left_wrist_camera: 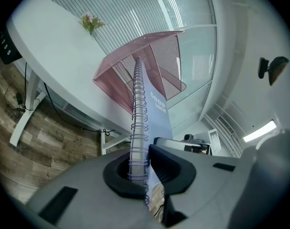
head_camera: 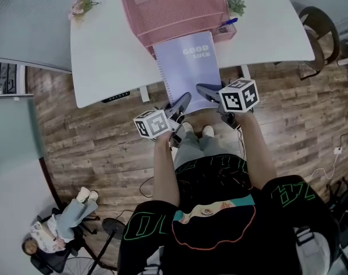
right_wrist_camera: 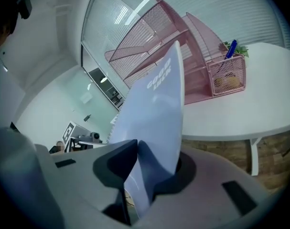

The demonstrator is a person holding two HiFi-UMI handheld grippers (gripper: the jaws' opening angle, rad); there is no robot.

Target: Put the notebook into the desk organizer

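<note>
Lavender and spiral-bound, the notebook [head_camera: 188,67] lies flat between me and the table [head_camera: 105,56], cover up. Its far edge is at the mouth of the pink mesh desk organizer [head_camera: 162,10], which sits at its 12 o'clock. I can't tell from the head view whether that edge has crossed the front rim yet.

My left gripper [head_camera: 180,104] has the corner at the notebook's 7 o'clock. Its jaws are nearly closed and pinch right on the wire coil. My right gripper [head_camera: 209,90] has the corner at 5 o'clock. Its jaws stand a little wider and clamp the cover and pages, which bow slightly between them.

I judge the step in hand to be the feed into a slot. To do it well, I would line the spine up with one mesh divider, as the left gripper view shows it, and push toward 12 o'clock with both claws level. That should stop the sheet from twisting. The bowed pages could snag on the mesh, so I would tension the near edge gently before sliding.

A pen cup [head_camera: 225,32] with a blue pen [head_camera: 230,22] sits at the notebook's 2 o'clock, just beside its far corner. I would bias slightly toward 11 o'clock to clear it.
</note>
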